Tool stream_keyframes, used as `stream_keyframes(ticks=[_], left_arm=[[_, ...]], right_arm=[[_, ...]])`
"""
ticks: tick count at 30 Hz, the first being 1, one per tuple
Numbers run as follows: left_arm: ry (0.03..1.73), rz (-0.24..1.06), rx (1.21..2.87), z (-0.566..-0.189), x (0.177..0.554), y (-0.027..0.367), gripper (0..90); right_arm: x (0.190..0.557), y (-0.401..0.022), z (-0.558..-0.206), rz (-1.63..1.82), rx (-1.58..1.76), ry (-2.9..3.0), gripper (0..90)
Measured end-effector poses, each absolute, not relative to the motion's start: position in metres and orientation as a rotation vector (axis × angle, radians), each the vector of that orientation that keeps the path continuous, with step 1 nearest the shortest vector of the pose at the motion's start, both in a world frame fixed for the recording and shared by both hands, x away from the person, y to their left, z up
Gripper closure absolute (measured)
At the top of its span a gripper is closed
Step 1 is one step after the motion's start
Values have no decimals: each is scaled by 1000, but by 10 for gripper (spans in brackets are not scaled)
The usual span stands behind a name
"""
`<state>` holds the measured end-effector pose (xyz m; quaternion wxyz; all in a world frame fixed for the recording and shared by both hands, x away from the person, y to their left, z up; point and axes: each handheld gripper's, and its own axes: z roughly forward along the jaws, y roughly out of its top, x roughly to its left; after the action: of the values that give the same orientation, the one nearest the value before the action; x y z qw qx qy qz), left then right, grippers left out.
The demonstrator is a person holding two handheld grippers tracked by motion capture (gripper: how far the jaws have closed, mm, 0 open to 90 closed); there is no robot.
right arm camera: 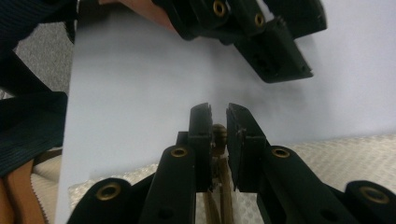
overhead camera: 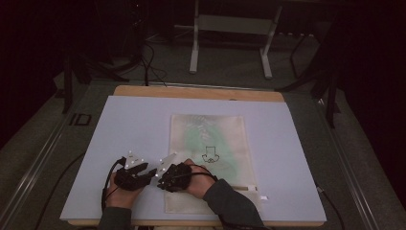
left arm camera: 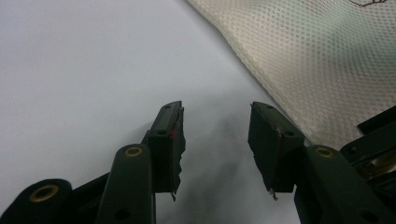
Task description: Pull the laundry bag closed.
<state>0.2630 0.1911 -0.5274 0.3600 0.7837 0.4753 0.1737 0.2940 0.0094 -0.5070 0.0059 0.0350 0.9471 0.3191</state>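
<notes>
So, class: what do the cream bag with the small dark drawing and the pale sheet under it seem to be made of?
The cream bag looks like woven mesh fabric, matt: the left gripper view shows a fine grid of tiny holes. The pale sheet looks like smooth matt board or plastic, flat and without grain; which one is unclear. The brown drawstring between the right gripper pads seems to be cord.

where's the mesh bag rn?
High view: mesh bag lies flat on the white board, right of centre, its near left corner beside the right claw.

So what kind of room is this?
Probably a lab or workshop for recording handwork: a table under a pale mat, cables on the grey floor, a metal stand, dark surroundings.
</notes>
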Motion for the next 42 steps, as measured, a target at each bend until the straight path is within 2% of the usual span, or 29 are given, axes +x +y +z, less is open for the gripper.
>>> stream_keyframes(ticks=[14,31,36,42], left_arm=[[1222,448,2028,-527,263,190,542],[1192,415,2018,-525,261,187,551],[1154,381,2008,-522,258,182,605],[1081,307,2053,-523,257,171,764]], right_arm=[[289,-19,-507,1010,134,2954,808],[295,-19,-514,971,187,3015,811],[294,-19,-517,971,181,3015,815],[292,-20,-519,954,154,3000,815]])
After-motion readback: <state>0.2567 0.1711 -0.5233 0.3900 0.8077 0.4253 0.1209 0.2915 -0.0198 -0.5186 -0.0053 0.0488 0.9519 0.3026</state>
